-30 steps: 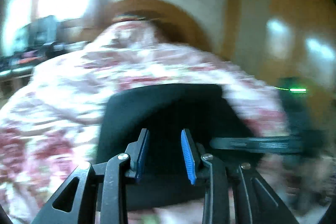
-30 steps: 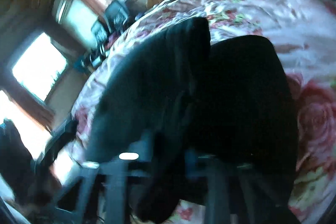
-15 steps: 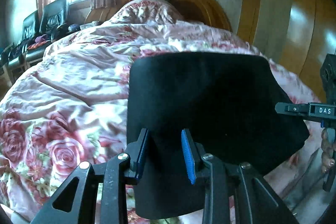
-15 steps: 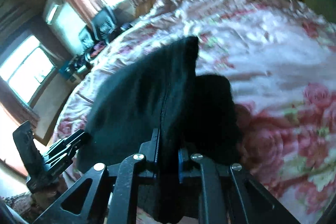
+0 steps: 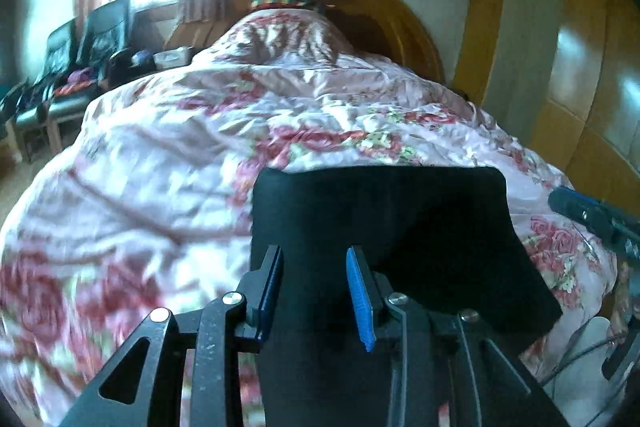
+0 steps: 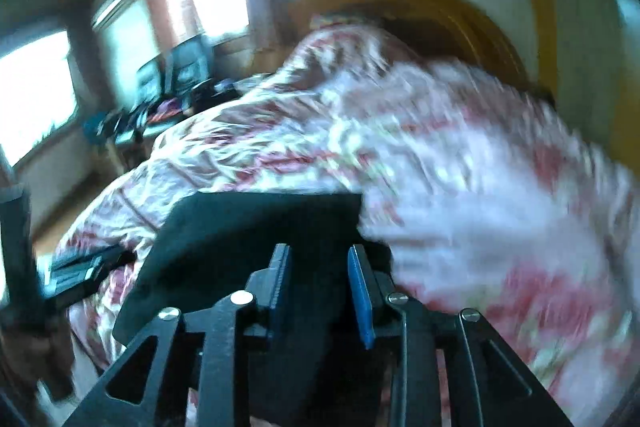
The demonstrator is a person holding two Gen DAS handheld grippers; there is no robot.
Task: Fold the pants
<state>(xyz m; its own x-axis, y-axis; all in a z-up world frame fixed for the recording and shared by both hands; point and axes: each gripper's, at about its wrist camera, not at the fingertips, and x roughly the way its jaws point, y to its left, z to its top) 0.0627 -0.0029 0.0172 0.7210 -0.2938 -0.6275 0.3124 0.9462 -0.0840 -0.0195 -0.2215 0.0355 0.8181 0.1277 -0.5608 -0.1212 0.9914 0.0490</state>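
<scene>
Left wrist view showed the pants lying as a flat, dark, roughly squared packet on the near part of the bed, close to its edge. My left gripper hovered over the packet's near left part with its fingers parted and nothing pinched between the blue pads. My right gripper was opening its jaws as it came off the cloth; in the right wrist view the pants lay below the gap and the pads did not press on them. I judged that a fold had just been laid down and let go, so the task looked far along. My next move, as I saw it, called for checking whether the packet needed one more fold or only a smoothing of its edges, and for gripping a free edge cleanly. The packet's longer axis ran across the bed, left to right in both views; I could not tell the waist end from the hem end.
</scene>
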